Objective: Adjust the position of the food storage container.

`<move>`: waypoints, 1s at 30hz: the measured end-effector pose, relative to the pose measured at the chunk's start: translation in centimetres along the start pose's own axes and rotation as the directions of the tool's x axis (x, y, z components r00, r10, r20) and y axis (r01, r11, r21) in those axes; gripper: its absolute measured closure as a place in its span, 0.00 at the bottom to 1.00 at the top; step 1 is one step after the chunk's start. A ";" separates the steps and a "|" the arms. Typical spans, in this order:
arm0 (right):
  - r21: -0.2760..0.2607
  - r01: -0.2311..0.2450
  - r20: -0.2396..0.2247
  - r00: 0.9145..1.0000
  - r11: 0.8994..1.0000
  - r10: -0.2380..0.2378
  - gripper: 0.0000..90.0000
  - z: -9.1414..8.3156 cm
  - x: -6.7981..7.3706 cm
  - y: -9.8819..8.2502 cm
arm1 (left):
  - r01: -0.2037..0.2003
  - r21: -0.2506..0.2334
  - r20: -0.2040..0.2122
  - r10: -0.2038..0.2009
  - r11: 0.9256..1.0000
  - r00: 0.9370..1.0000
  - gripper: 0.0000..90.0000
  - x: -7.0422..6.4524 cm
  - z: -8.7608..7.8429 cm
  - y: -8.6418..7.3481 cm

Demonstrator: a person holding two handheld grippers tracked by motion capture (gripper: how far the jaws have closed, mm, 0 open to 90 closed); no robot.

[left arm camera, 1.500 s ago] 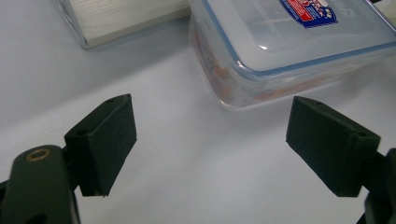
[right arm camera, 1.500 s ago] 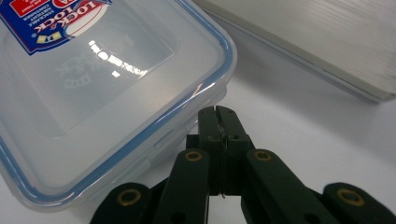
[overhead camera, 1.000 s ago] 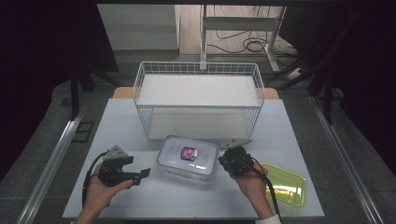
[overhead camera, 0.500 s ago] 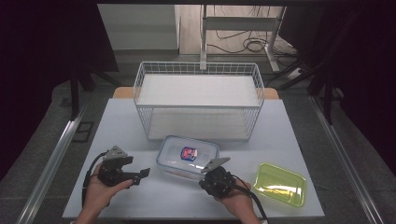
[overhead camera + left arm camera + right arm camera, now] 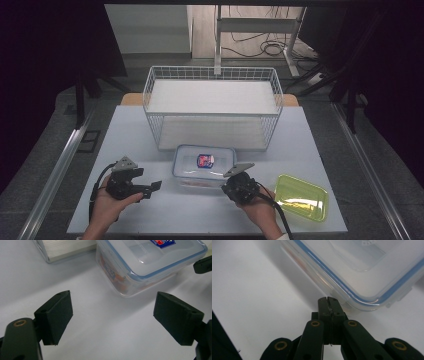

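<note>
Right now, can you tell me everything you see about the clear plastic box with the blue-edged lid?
The clear plastic box is rectangular with rounded corners, and its see-through lid has a blue seal line and a red-and-blue sticker on top. The lid is on. Something orange shows faintly through the wall. It sits flat on the white table, just in front of the wire basket. The shut right tool has its tips at the box's near corner; contact is unclear.

Black fingers [image 5: 56, 316], brass rivets, grey plate, trailing black cable.
</note>
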State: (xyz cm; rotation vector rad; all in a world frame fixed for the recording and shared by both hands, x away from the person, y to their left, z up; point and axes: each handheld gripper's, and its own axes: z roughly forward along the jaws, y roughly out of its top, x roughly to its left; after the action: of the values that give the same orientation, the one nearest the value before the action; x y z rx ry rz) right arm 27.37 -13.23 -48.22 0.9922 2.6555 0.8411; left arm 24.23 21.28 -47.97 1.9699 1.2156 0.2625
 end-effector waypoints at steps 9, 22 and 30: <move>-0.017 -0.023 0.021 0.999 1.000 0.024 0.99 0.2 -1.0 0.0 | -0.001 0.014 0.004 0.001 1.000 1.000 0.17 -0.2 0.5 -0.1; -0.081 -0.023 -0.014 1.000 0.996 0.022 0.99 -2.7 -1.5 0.2 | 0.001 0.000 0.022 -0.001 1.000 1.000 0.16 -0.3 0.3 0.0; -0.166 -0.101 -0.038 0.995 0.981 0.096 0.91 -6.0 -4.3 -0.4 | 0.047 -0.006 0.024 -0.047 0.999 0.999 0.15 -0.4 0.0 0.2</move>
State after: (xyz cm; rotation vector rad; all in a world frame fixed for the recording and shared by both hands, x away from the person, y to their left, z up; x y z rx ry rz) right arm 28.29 -18.92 -43.62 1.0831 2.5268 1.0885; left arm 24.20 20.88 -47.76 1.9310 1.2427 0.2185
